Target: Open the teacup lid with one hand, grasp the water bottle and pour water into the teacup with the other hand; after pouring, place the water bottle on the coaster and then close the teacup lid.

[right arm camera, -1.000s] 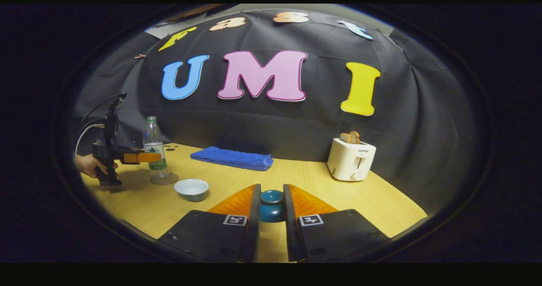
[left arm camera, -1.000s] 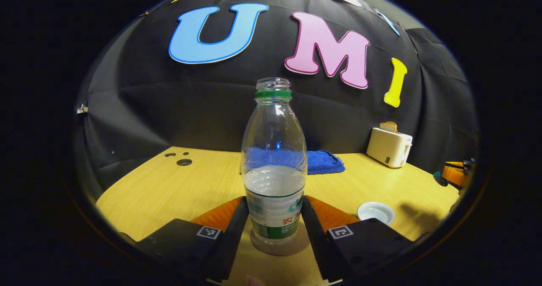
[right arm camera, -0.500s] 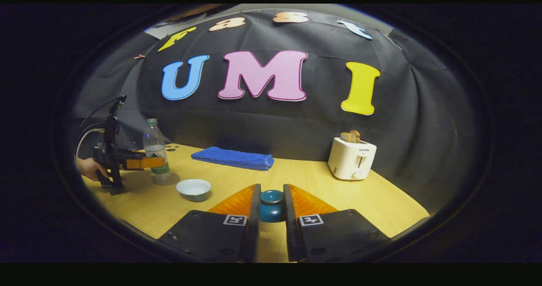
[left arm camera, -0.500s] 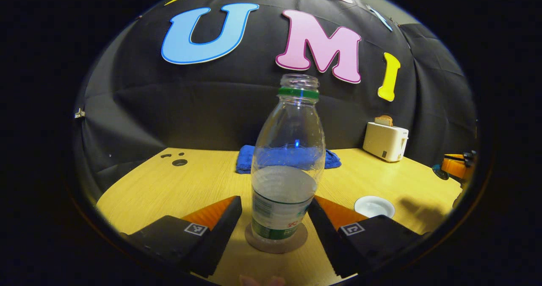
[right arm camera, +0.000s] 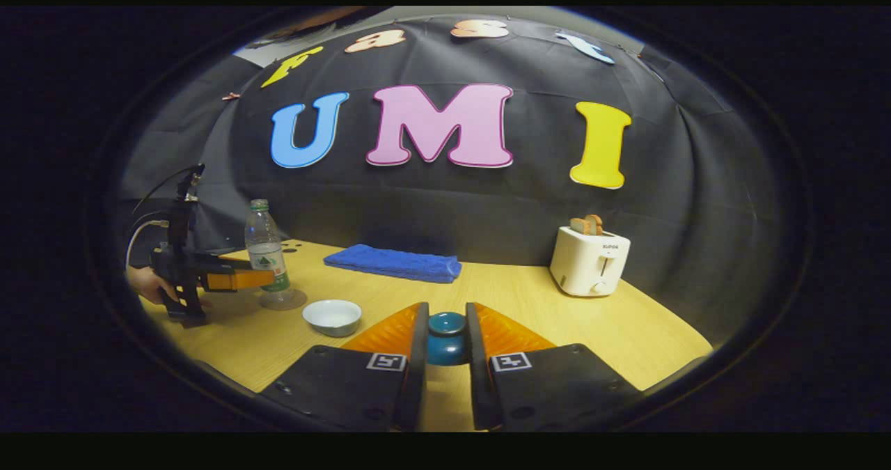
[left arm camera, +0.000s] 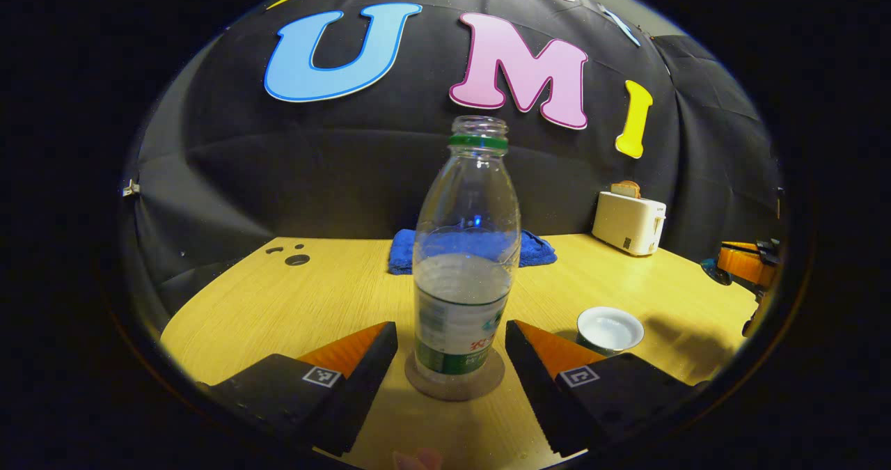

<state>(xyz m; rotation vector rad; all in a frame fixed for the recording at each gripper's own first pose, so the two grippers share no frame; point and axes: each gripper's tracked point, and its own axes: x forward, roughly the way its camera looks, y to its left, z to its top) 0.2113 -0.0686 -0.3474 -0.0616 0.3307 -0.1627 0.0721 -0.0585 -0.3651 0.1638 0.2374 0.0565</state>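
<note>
A clear uncapped water bottle (left arm camera: 465,268), about half full, stands upright on a round coaster (left arm camera: 455,384). My left gripper (left arm camera: 451,345) is open, its fingers spread on either side of the bottle and apart from it. The white teacup (left arm camera: 610,329) sits uncovered to the right on the table. My right gripper (right arm camera: 445,341) is shut on the blue teacup lid (right arm camera: 447,339), held above the table. In the right gripper view the bottle (right arm camera: 265,247), the teacup (right arm camera: 333,316) and the left gripper (right arm camera: 240,279) with a hand show at far left.
A folded blue towel (right arm camera: 393,262) lies at the back of the wooden table (right arm camera: 522,310). A white toaster (right arm camera: 590,262) with toast stands at the back right. Small holes (left arm camera: 297,259) mark the table's far left corner.
My left gripper opened, let go of the bottle on the coaster and drew back a little. The right gripper kept hold of the lid and shifted slightly left.
</note>
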